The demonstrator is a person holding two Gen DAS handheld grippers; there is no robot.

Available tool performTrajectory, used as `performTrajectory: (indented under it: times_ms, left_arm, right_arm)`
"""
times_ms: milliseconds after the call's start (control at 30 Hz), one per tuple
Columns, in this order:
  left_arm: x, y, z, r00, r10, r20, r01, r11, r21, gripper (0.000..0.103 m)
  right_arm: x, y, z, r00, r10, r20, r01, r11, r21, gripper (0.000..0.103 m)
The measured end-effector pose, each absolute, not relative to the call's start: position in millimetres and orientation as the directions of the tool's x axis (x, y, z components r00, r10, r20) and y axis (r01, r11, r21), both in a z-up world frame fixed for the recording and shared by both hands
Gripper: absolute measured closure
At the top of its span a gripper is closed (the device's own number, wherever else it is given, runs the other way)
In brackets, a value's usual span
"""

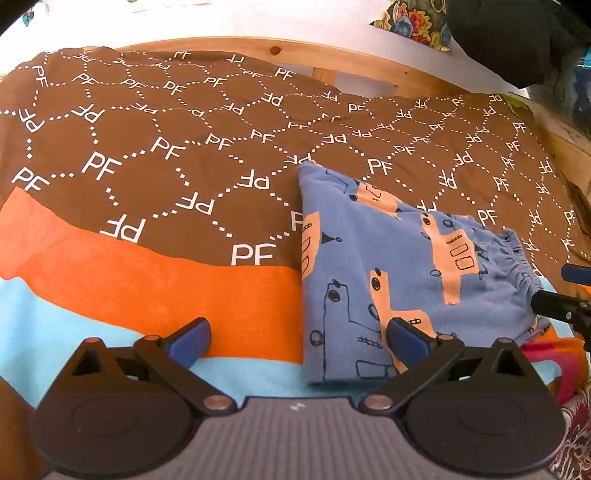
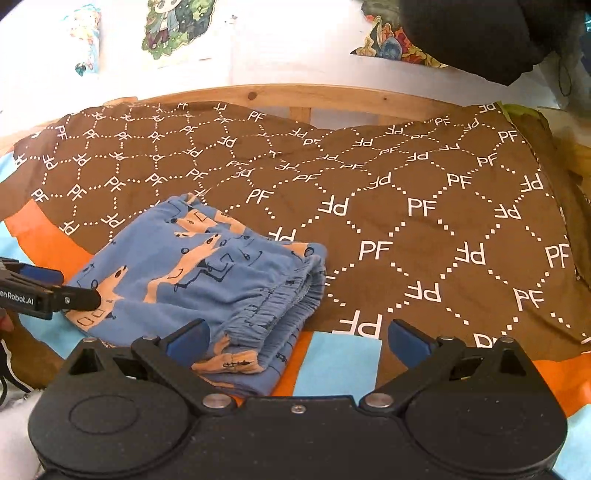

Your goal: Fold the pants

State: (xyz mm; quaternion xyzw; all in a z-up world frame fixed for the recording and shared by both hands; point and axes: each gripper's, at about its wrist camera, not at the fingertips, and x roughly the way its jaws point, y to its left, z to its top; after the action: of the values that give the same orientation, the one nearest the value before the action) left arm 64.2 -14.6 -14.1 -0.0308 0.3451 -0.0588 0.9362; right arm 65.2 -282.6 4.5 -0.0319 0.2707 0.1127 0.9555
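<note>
The blue pants (image 1: 402, 266) with peach animal prints lie folded into a compact stack on the bed cover; they also show in the right wrist view (image 2: 207, 277), with the elastic waistband (image 2: 291, 299) at the stack's right end. My left gripper (image 1: 297, 338) is open and empty, its right finger over the stack's near left corner. My right gripper (image 2: 297, 339) is open and empty, just in front of the waistband end. The right gripper's fingers (image 1: 565, 295) show at the right edge of the left wrist view. The left gripper's fingers (image 2: 66, 291) show at the left edge of the right wrist view.
A brown bed cover (image 2: 406, 206) with white PF lettering, orange (image 1: 147, 280) and light blue bands covers the bed. A wooden bed frame (image 2: 306, 98) runs along the back. A black garment (image 2: 480, 33) and a floral cloth (image 1: 417, 22) lie at the back right.
</note>
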Motion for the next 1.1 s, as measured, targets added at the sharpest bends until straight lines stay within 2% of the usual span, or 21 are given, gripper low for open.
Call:
performTrajectory:
  times_ms: [300,467,700,867,967,1100]
  left_arm:
    - [64,-11,-8,0.746,-0.151,-0.649,0.089,0.988,-0.127,0.0]
    - [63,0,6,0.751,-0.284,-0.597,0.159,0.954,-0.255,0.0]
    - [81,10,-1,0.665,-0.441,-0.603,0.219,0.887,-0.407,0.0]
    - [83,9,-4,0.655,-0.451,-0.606,0.243,0.885,-0.397,0.0]
    - [82,9,-5,0.649,-0.464,-0.603,0.266,0.881,-0.392,0.0]
    - [81,11,-5,0.641,-0.488,-0.593,0.28,0.868,-0.411,0.0]
  right_arm:
    - [71,-285,3,0.819,0.233,-0.524,-0.251,0.967,0.037,0.001]
    - [92,-302,13,0.797,0.351,-0.491,-0.317,0.936,0.155,0.001]
    - [170,-325,15,0.655,0.567,-0.5,-0.449,0.824,0.346,0.001]
    - [219,-333,-1,0.571,0.606,-0.554,-0.474,0.794,0.381,0.001]
    - [229,-341,-8,0.517,0.682,-0.516,-0.47,0.731,0.494,0.002]
    - [229,-346,-13,0.491,0.724,-0.485,-0.462,0.688,0.56,0.004]
